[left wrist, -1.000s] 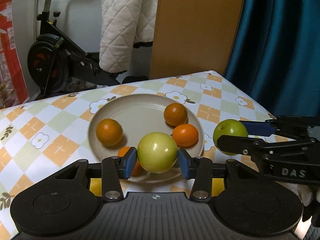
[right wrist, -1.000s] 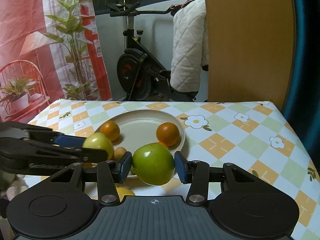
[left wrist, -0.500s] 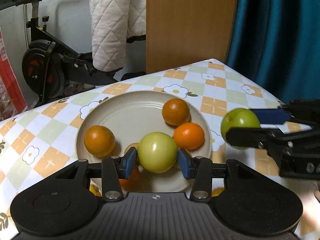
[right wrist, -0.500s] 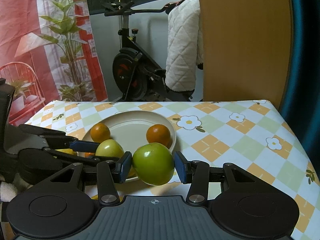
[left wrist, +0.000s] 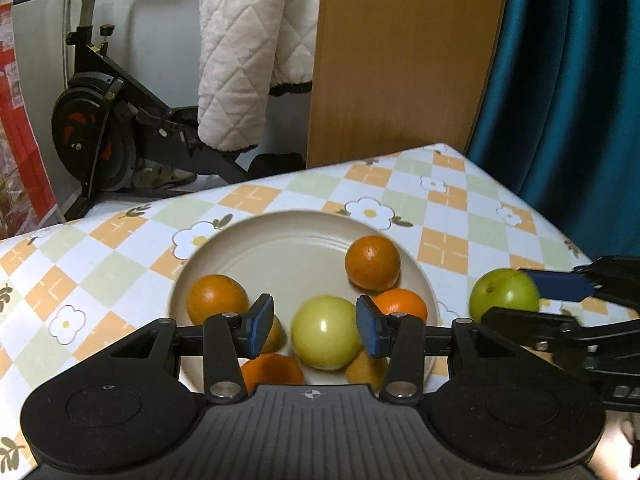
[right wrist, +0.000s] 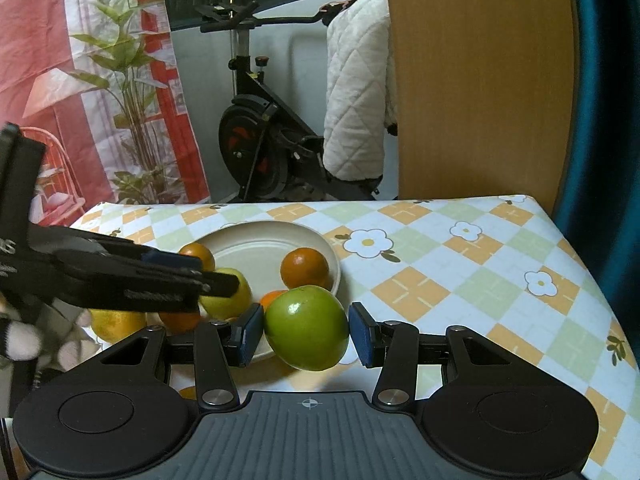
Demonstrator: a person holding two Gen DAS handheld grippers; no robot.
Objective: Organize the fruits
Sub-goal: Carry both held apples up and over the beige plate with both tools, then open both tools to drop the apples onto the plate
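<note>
Left gripper (left wrist: 316,330) has its blue pads standing apart around a yellow-green apple (left wrist: 326,332) that sits on the beige plate (left wrist: 280,248) – there's a clear gap on the left pad side, so it's not squeezing it. Right gripper (right wrist: 306,330) is clamped on a green apple (right wrist: 307,328), holding it just off the plate's rim above the checked floral tablecloth (right wrist: 460,280). Several oranges (left wrist: 372,262) sit on the plate too.
</note>
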